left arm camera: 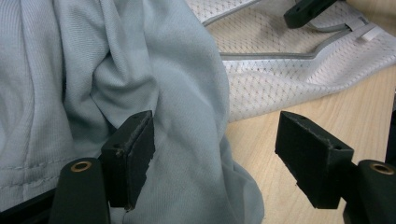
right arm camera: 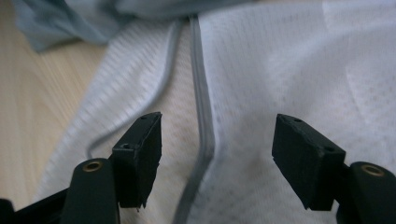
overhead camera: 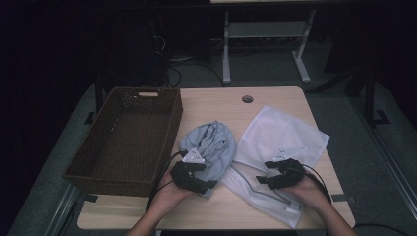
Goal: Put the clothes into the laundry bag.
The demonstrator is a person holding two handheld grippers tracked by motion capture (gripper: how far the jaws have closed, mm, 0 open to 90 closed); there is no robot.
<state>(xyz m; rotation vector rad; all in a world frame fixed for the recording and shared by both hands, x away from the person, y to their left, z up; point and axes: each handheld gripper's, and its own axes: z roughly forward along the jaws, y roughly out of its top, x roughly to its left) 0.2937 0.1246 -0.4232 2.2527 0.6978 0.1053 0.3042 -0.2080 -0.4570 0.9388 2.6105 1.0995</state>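
From above, your left gripper (overhead camera: 196,169) rests on the grey shirt (overhead camera: 209,142) beside the basket (overhead camera: 125,140); your right gripper (overhead camera: 275,172) hovers over the mesh bag (overhead camera: 280,135); close up, both stand released, grasping nothing

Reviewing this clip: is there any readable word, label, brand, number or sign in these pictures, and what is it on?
None can be read.
White tab at the edge of the white mesh laundry bag, seen in the left gripper view: no lettering can be made out.
Grey garment: plain fabric, no print.
Wicker basket: no tag or mark.
Table: plain wood grain.
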